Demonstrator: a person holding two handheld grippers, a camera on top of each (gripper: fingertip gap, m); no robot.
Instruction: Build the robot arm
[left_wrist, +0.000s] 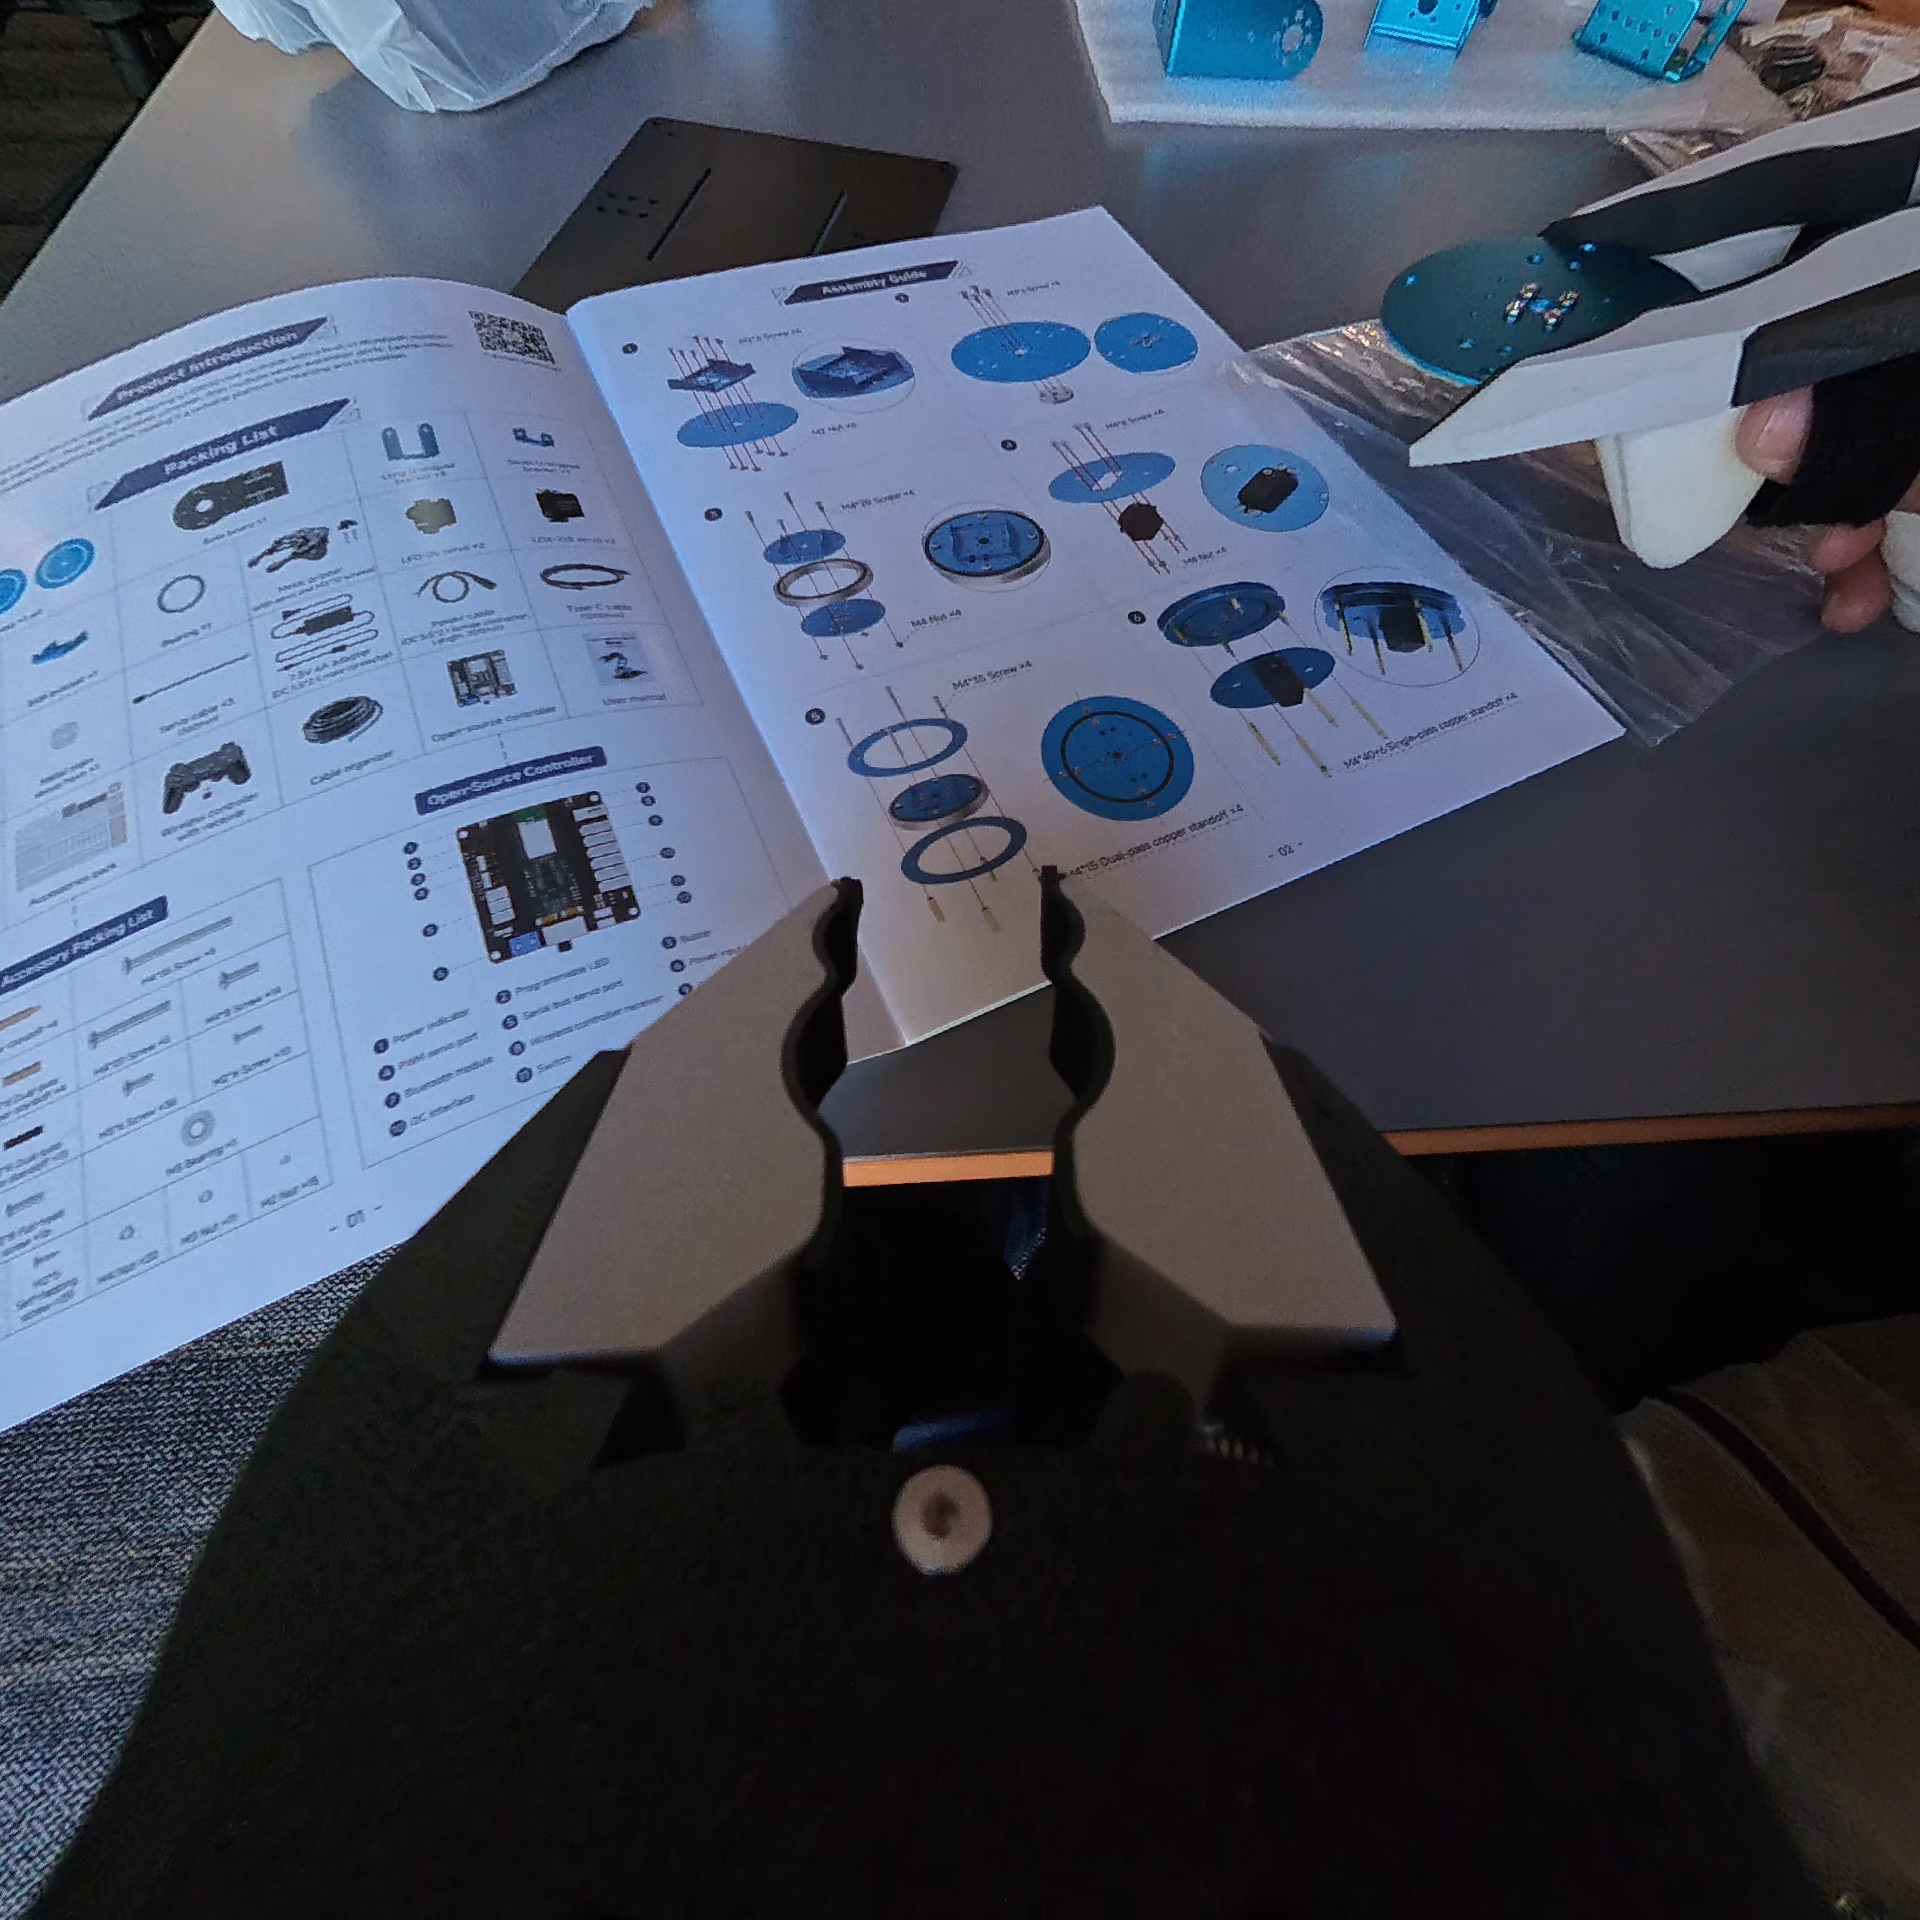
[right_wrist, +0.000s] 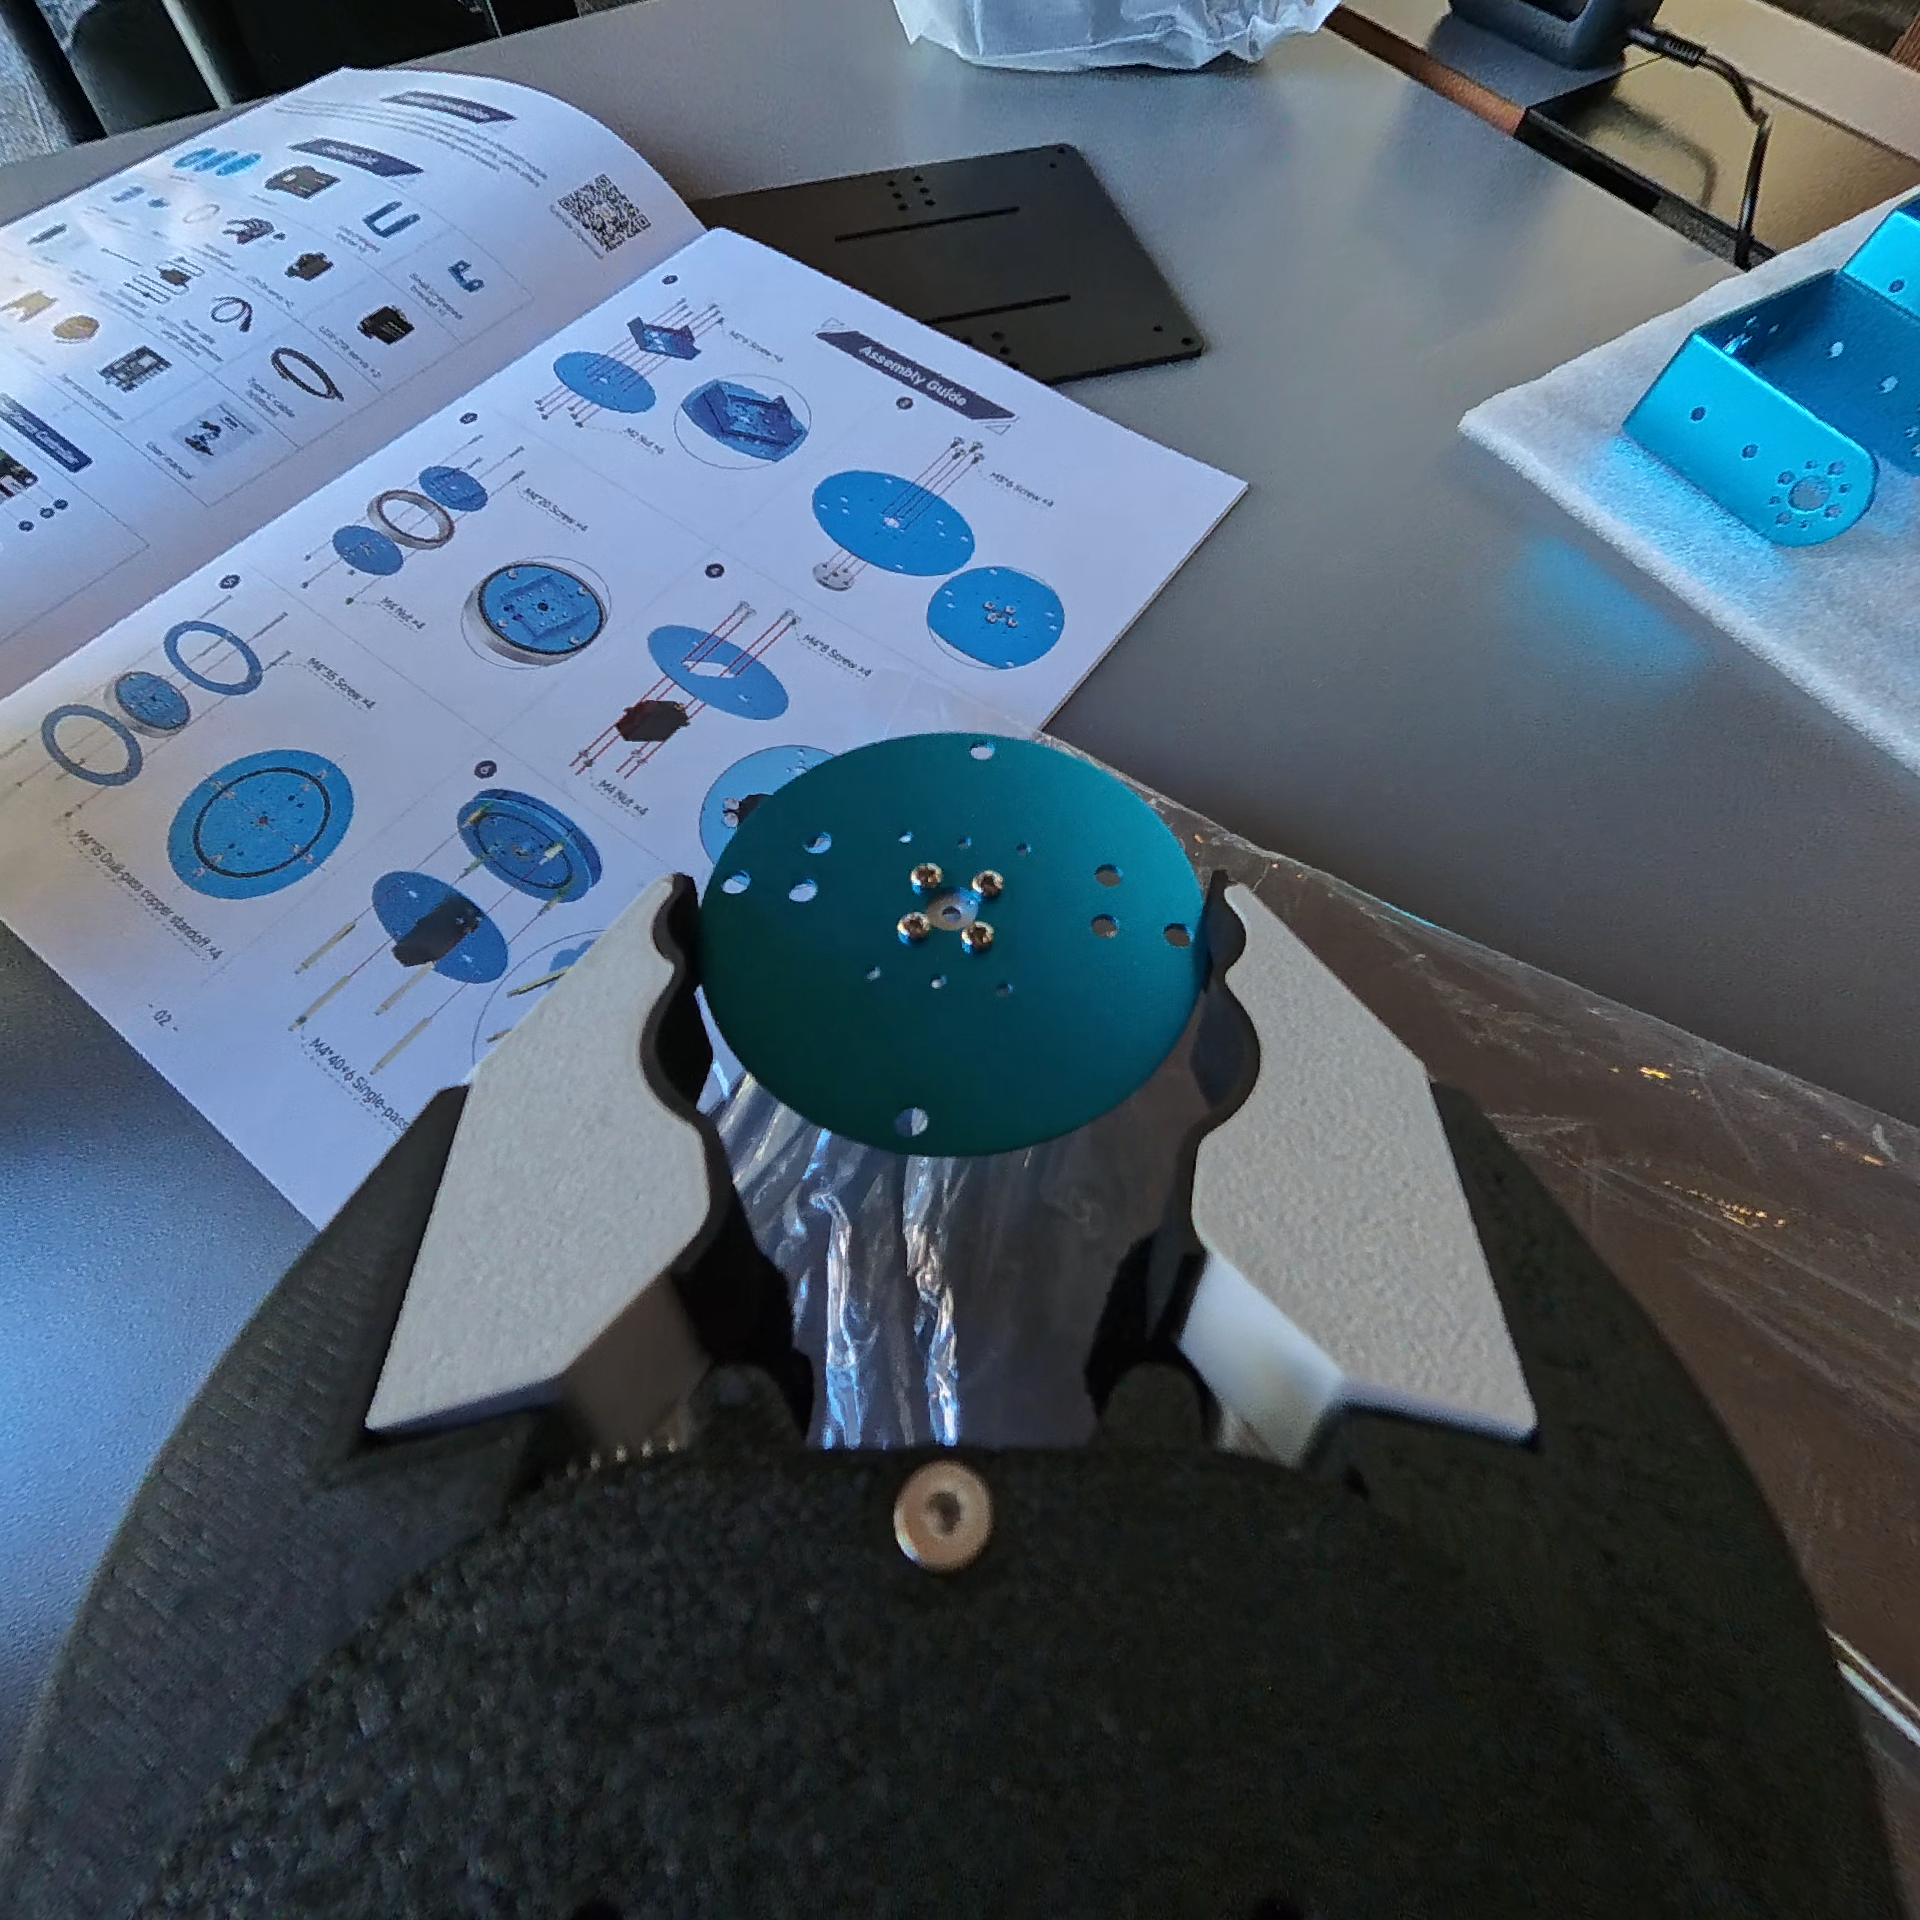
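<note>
while the disc (right_wrist: 951, 940) is pinched by its rim in the right tool (right_wrist: 951, 914) at frame centre, above the plastic bag (right_wrist: 1558, 1091), it could be tipped loose; the left tool (left_wrist: 948, 894) is held narrowly parted, empty, over the manual (left_wrist: 623, 644).

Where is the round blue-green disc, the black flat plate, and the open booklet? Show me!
round blue-green disc (right_wrist: 951, 1023), right wrist view, on its flat face below the four screws.
black flat plate (right_wrist: 977, 260), right wrist view, between its two slots.
open booklet (left_wrist: 727, 582), left wrist view, on the right-hand page.
</note>
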